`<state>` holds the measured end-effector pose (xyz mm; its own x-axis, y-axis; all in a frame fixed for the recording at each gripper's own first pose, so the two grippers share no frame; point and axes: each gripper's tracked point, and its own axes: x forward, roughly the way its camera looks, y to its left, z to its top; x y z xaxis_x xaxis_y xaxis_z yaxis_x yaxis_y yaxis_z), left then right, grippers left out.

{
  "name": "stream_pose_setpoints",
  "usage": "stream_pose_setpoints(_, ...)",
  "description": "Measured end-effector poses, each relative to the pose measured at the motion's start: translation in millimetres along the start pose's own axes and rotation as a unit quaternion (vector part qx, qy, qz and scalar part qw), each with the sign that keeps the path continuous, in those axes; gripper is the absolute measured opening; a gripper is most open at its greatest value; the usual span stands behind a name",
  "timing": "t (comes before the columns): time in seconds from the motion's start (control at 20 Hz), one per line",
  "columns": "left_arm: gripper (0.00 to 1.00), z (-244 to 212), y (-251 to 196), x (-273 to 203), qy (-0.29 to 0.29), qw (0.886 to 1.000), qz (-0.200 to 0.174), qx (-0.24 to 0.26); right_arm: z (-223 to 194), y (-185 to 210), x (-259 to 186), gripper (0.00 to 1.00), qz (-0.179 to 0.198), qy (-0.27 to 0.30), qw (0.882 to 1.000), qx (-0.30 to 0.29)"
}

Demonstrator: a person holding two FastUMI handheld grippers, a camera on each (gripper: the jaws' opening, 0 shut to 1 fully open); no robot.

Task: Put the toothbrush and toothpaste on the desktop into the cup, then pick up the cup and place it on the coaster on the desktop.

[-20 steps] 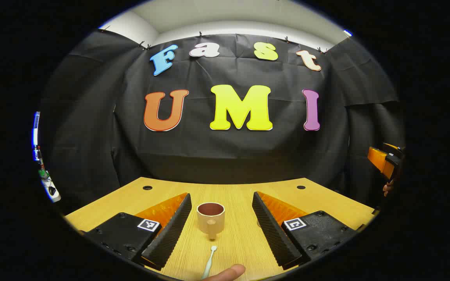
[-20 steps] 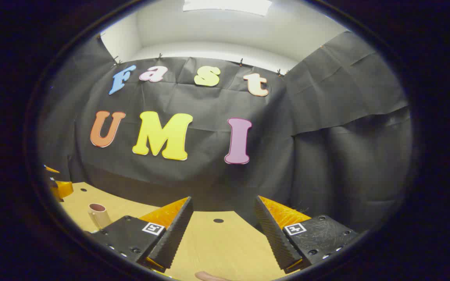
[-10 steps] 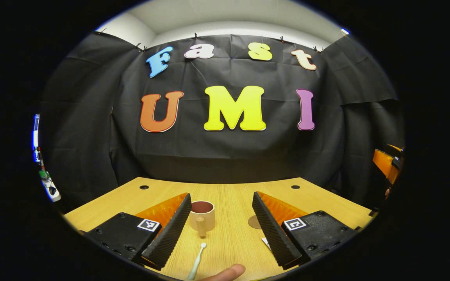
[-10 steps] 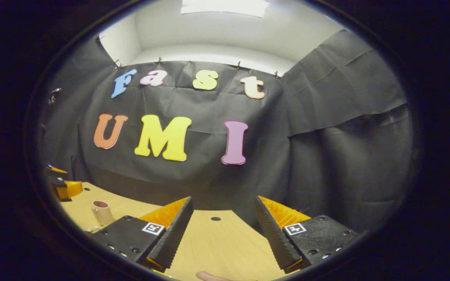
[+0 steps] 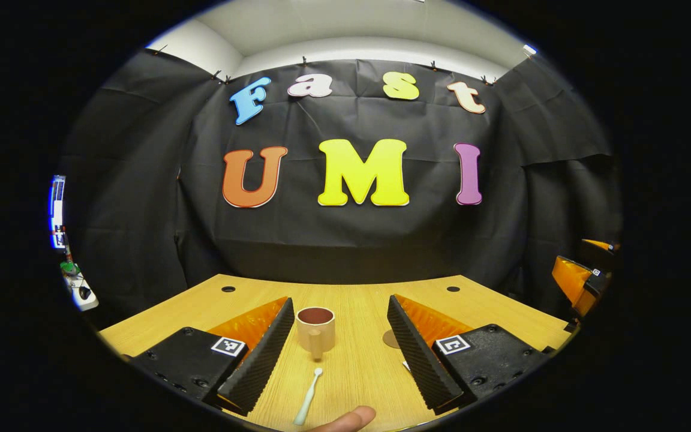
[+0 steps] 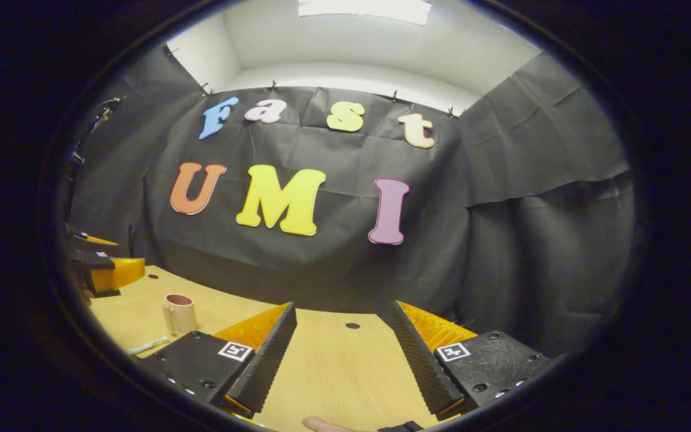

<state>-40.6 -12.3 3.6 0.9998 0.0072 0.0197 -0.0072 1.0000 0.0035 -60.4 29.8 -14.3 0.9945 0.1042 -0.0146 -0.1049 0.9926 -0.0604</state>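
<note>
A beige cup with a dark red inside stands upright on the wooden desk, its handle turned toward me. It sits just beyond and between the fingers of my open left gripper, nearer the left finger. A white toothbrush lies flat in front of the cup. A round brown coaster peeks out beside the right finger, and a small white sliver shows below it, too hidden to identify. My right gripper is open over bare desk. From there, the cup and toothbrush lie far left.
The desk has small round cable holes near its back edge. Black cloth closes the back and sides. The right gripper shows at the right edge of the left gripper view, and the left gripper at the left edge of the right gripper view. A person's fingertip shows at the bottom.
The right gripper view has swung left, so the cup sits further right in it and the toothbrush has come into sight. The left gripper swayed slightly; both stayed open.
</note>
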Motion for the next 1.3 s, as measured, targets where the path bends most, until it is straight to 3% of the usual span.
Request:
stream_pose_setpoints(0.25, 0.99, -24, 28, 2, 0.028, 1.000, 0.012, -0.001, -2, 28, 4, 0.95, 0.013, 0.002, 1.000, 0.008)
stream_pose_setpoints(0.5, 0.99, -80, 32, 9, 0.104, 0.994, -0.003, -0.014, -17, 55, 7, 0.97, 0.027, 0.005, 1.000, 0.014)
stream_pose_setpoints(0.8, 1.00, -166, 38, 6, 0.226, 0.974, -0.011, -0.009, -57, 97, 2, 0.95, 0.064, 0.038, 0.997, 0.008)
stream_pose_setpoints(1.05, 1.00, -199, 41, 8, 0.278, 0.960, -0.015, 0.014, -87, 123, 2, 0.95, 0.086, 0.066, 0.994, 0.005)
stream_pose_setpoints(1.3, 0.90, -224, 42, 13, 0.319, 0.948, -0.011, 0.016, -104, 134, 4, 0.95, 0.098, 0.081, 0.992, 0.003)
